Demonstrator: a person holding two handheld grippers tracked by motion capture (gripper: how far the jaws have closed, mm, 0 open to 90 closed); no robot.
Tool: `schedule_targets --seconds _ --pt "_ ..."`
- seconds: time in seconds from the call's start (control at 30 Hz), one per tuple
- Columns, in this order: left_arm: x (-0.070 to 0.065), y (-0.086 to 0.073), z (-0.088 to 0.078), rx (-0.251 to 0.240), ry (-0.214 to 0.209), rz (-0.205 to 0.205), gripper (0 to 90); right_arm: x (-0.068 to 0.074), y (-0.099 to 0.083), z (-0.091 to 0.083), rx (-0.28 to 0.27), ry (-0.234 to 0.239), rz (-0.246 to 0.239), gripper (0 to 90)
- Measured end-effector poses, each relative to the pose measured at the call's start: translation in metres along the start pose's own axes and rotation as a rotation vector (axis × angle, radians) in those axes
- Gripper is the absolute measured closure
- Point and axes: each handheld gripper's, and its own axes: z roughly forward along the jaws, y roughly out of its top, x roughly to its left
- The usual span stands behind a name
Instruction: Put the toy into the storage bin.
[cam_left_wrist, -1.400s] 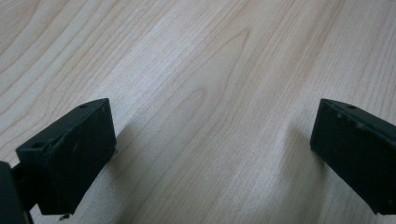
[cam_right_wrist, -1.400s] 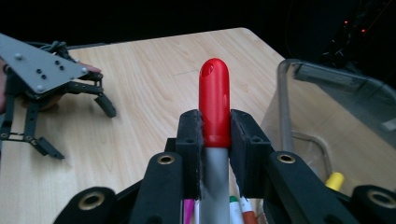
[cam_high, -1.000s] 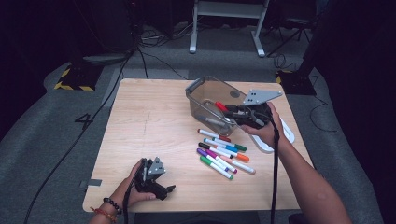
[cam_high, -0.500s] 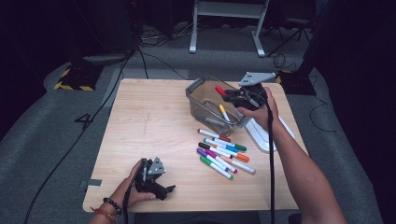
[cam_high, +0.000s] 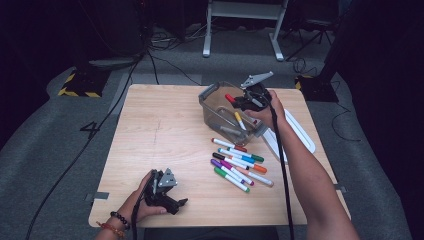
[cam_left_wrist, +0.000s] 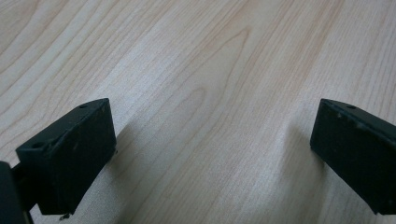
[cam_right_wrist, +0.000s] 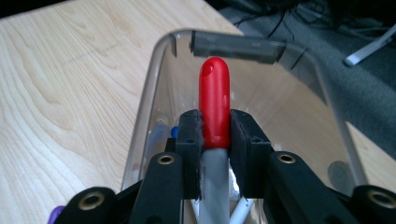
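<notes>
My right gripper (cam_high: 239, 101) (cam_right_wrist: 215, 133) is shut on a red-capped marker (cam_right_wrist: 214, 105) (cam_high: 230, 98) and holds it over the clear plastic bin (cam_high: 214, 92) (cam_right_wrist: 154, 84) at the table's far right. The red cap points toward the bin's far wall. Inside the bin lie a yellow-capped marker (cam_high: 239, 120) and a few others. Several coloured markers (cam_high: 239, 162) lie loose on the wood in front of the bin. My left gripper (cam_high: 175, 204) (cam_left_wrist: 212, 158) rests at the near left edge of the table, open, with bare wood between its jaws.
The bin's white lid (cam_high: 300, 132) lies on the table to the right of the bin, partly under the right forearm. Cables trail from both grippers. The wooden table (cam_high: 160, 130) has dark floor all round it.
The right hand has carried the red-capped marker from the bin's right side leftward and away, out over the bin. The left hand has stayed put.
</notes>
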Motion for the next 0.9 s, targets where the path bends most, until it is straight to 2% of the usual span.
schedule_targets --seconds 0.27,0.47,0.53,0.6,0.67,0.8,0.9 --pt "0.0 0.0 0.0 0.001 0.0 0.001 0.5 -0.001 -0.003 0.033 0.124 0.008 0.004 74.9" --pt "0.0 0.0 0.0 0.001 0.0 0.002 0.5 0.002 -0.004 0.046 0.188 0.029 -0.002 74.8" --pt "0.0 0.0 0.0 0.0 -0.001 0.001 0.5 0.003 -0.005 0.05 0.225 0.048 -0.002 74.8" --pt "0.0 0.0 0.0 0.001 -0.001 0.001 0.5 0.005 -0.006 0.053 0.251 0.038 -0.01 74.7" --pt "0.0 0.0 0.0 0.0 -0.001 0.001 0.5 0.005 -0.007 0.056 0.26 0.051 -0.004 74.6" --pt "0.0 0.0 0.0 0.001 -0.001 0.001 0.5 0.005 -0.007 0.057 0.28 0.042 0.0 73.6" --pt "0.0 0.0 0.0 0.0 -0.001 0.002 0.4 0.004 -0.007 0.055 0.274 0.016 0.008 66.9"
